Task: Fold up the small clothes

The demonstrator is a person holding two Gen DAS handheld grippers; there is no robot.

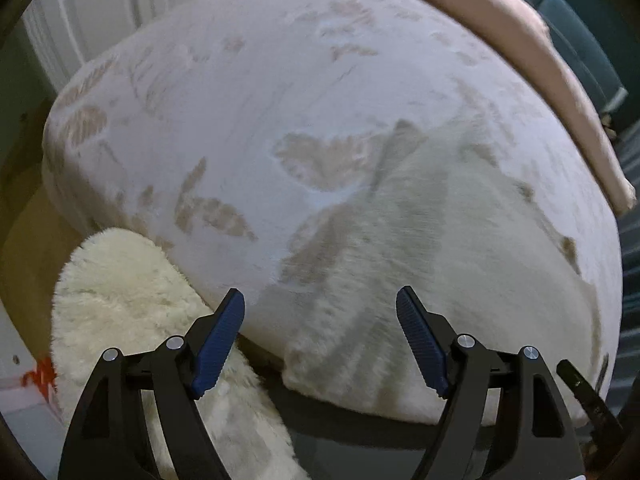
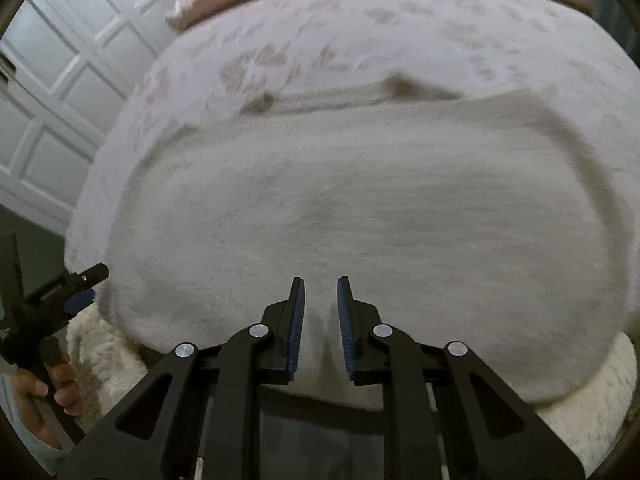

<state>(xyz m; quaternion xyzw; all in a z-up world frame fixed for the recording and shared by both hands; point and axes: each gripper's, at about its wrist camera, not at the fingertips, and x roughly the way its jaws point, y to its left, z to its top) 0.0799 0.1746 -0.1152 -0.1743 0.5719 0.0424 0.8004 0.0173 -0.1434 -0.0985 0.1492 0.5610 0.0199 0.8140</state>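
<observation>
A cream fuzzy garment (image 2: 360, 208) lies spread flat on the bed, its near edge hanging over the bed's front edge. In the left wrist view the same garment (image 1: 440, 240) covers the right part of the bed. My left gripper (image 1: 320, 291) hovers over the garment's left edge at the bed's front, jaws wide open with nothing between them. My right gripper (image 2: 320, 280) hangs over the garment's near middle, open by only a narrow gap, and no cloth is visibly pinched. A hand (image 2: 40, 392) holds the left tool at the left.
The bed wears a pale bedspread (image 1: 240, 100) with a faint leaf pattern. A pink blanket (image 1: 540, 60) lies along its far side. On the floor in front lies a white fluffy rug (image 1: 120, 288). White panelled doors (image 2: 60, 80) stand to the left.
</observation>
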